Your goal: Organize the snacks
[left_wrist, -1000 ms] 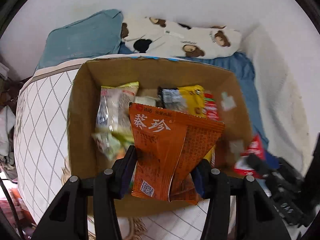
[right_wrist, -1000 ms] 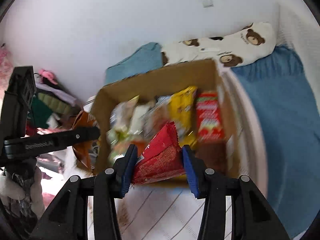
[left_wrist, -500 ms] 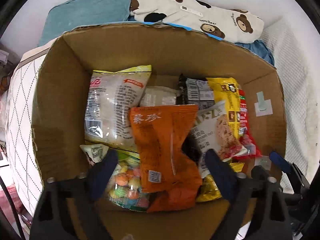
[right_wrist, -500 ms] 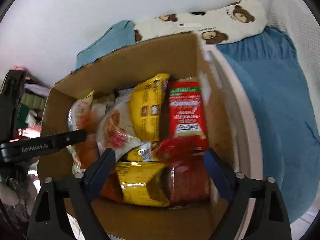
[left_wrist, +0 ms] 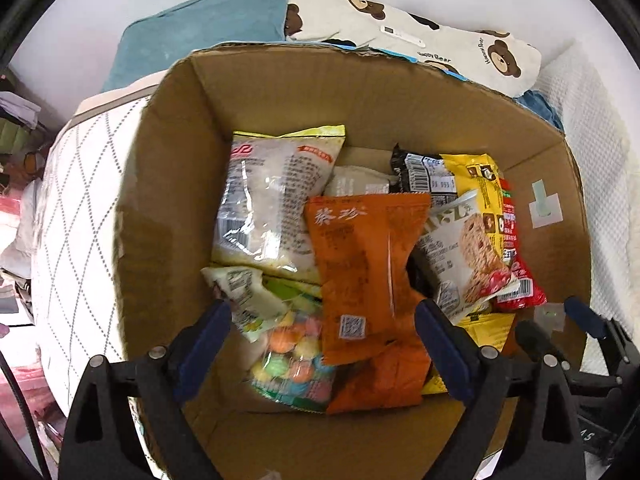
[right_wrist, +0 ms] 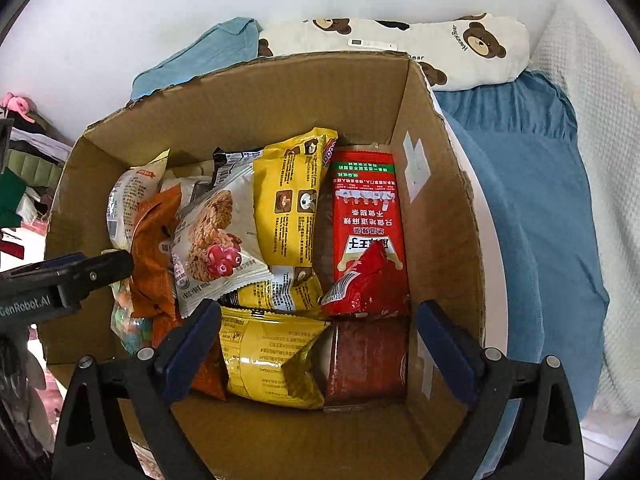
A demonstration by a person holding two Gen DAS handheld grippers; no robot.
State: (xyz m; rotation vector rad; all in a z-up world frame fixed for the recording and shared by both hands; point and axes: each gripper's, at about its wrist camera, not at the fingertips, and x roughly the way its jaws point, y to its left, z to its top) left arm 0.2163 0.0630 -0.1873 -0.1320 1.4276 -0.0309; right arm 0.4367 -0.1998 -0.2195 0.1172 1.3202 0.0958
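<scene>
Two grippers are hanging over the cardboard box [left_wrist: 168, 208], and I am reading this as the drop-off step of sorting the snacks: both packets look released and lying inside. My left gripper [left_wrist: 322, 334] is pointing down into the box with its jaws still spreading, and the orange packet [left_wrist: 362, 280] is lying between them, loose on the heap near the front wall, with neither pad pressing on it. My right gripper [right_wrist: 318, 334] is opening too, with nothing clamped; the small red packet [right_wrist: 366, 284] is resting just beyond it by the right wall, leaning on the long red packet [right_wrist: 366, 204]. Around these, I am seeing a clear white bag [left_wrist: 276, 200] toward the left wall, a bag of coloured candy [left_wrist: 294, 354] at the front left corner, an oat biscuit packet [left_wrist: 464, 252] and yellow packets [right_wrist: 286, 208] in the middle. The box is sitting on a bed [right_wrist: 532, 184] beside a bear-print pillow [right_wrist: 400, 40]. Next, I judge, both hands are needing to lift straight up clear of the box walls, jaws kept wide so no wrapper snags, then go looking for further loose snacks, none of which I am seeing outside the box here.
</scene>
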